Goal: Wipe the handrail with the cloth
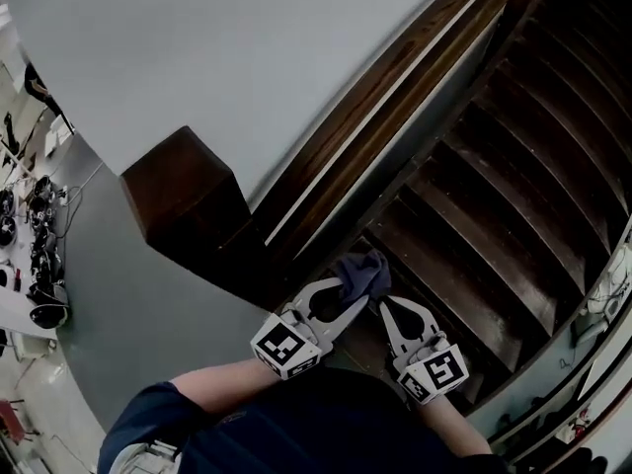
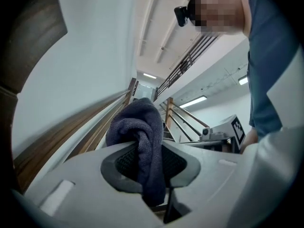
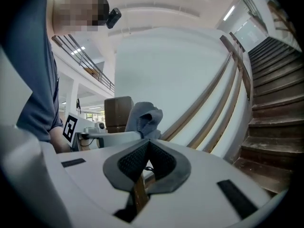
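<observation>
A dark blue-grey cloth (image 1: 363, 275) is bunched in my left gripper (image 1: 348, 286), whose jaws are shut on it; in the left gripper view the cloth (image 2: 142, 137) hangs down between the pads. My right gripper (image 1: 383, 304) sits just right of it, shut with nothing held, its pads (image 3: 156, 163) pressed together. The dark wooden handrail (image 1: 395, 117) climbs diagonally along the white wall from a square newel post (image 1: 188, 191); it shows as a brown band (image 3: 209, 91) in the right gripper view. Both grippers hover below the rail, near the bottom steps.
Dark wooden stairs (image 1: 513, 196) rise to the upper right. A pale strip runs beneath the handrail along the wall (image 1: 197, 47). At far left a bench (image 1: 30, 255) carries cables and gear. A second railing (image 1: 583, 363) borders the stairs at lower right.
</observation>
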A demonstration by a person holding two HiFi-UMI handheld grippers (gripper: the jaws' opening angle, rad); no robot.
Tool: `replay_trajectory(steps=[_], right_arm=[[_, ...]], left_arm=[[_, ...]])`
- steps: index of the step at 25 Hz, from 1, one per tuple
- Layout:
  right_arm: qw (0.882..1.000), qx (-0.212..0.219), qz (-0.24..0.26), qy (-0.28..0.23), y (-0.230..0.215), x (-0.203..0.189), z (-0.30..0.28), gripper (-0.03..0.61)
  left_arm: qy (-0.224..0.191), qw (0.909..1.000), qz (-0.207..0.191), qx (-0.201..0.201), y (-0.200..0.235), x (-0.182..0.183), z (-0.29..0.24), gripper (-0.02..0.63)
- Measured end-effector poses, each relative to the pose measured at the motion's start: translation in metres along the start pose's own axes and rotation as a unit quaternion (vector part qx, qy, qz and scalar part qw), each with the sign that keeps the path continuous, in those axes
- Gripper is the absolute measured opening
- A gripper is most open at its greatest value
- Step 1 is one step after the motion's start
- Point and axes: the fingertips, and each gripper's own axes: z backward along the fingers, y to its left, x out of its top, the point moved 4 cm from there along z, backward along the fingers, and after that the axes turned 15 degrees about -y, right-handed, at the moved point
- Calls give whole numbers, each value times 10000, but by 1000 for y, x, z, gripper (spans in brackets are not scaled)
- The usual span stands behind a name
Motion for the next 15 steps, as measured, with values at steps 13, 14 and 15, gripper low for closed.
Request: replay_trajectory(steps=[13, 14, 15], right_arm=[[9994, 61, -256, 223, -56, -31, -51, 9], [9994, 76, -275, 210, -59, -32, -54, 9], [9993, 89, -289, 201, -63, -34, -57, 9]], left_arm=[[380, 9978, 176, 510, 65, -34, -37, 97], [395, 9975, 166, 564, 68, -37, -39, 97], [406, 9972, 148, 618, 70, -40, -41, 97]])
